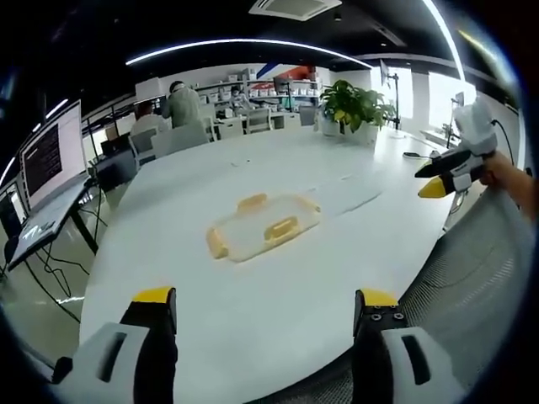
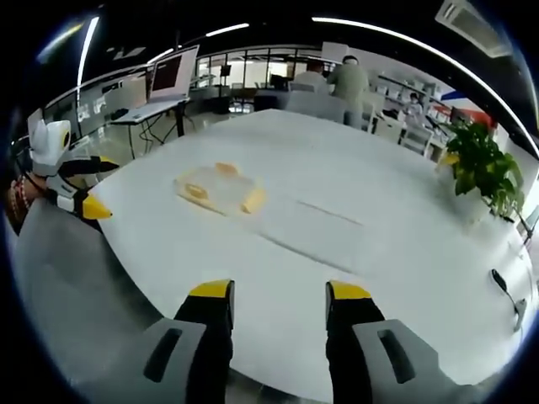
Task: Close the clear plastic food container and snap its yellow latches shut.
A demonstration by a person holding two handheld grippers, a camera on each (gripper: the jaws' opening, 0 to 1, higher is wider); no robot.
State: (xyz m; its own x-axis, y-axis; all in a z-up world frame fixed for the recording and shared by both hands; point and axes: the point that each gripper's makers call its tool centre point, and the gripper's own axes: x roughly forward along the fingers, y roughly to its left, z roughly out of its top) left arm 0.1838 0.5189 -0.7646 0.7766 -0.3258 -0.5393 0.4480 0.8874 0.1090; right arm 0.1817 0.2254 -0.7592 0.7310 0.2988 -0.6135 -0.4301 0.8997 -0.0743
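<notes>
**Both grippers wait short of the container**

An open office: a long white table (image 1: 278, 337), a potted plant (image 1: 354, 105) at its far end, people at desks beyond. The clear food container (image 1: 263, 225) with yellow latches (image 1: 281, 229) lies mid-table, well apart from both grippers. The left gripper (image 1: 265, 307) stands wide, holding nothing; the right gripper (image 2: 278, 295) is narrower, also free. I judge nothing begun: next, reach in and press the lid down.
</notes>
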